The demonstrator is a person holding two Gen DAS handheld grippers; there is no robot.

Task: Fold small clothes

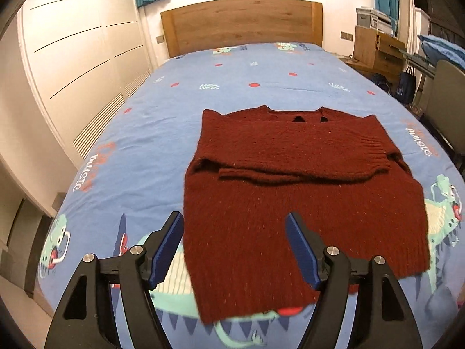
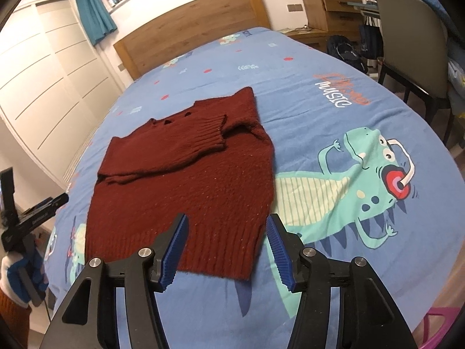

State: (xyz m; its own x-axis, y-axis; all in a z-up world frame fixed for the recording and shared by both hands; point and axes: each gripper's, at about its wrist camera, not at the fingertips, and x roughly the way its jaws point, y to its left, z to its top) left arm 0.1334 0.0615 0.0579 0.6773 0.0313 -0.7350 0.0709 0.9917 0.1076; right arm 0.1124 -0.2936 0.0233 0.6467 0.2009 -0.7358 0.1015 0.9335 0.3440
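A dark red knit sweater (image 1: 290, 197) (image 2: 189, 192) lies flat on the blue dinosaur-print bed sheet (image 1: 139, 145) (image 2: 319, 122), neckline toward the headboard. Both sleeves are folded in across the chest, the ribbed cuff (image 2: 207, 133) on top. My left gripper (image 1: 234, 218) hovers open above the sweater's near left hem, with nothing between its blue pads. My right gripper (image 2: 226, 218) hangs open over the near right hem corner and holds nothing. A gloved hand (image 2: 17, 273) carrying the left gripper shows at the left edge of the right wrist view.
A wooden headboard (image 1: 241, 23) closes the far end of the bed. White wardrobe doors (image 1: 75, 58) run along the left side. A grey chair (image 2: 412, 43) and a wooden desk (image 2: 328, 8) stand to the right of the bed.
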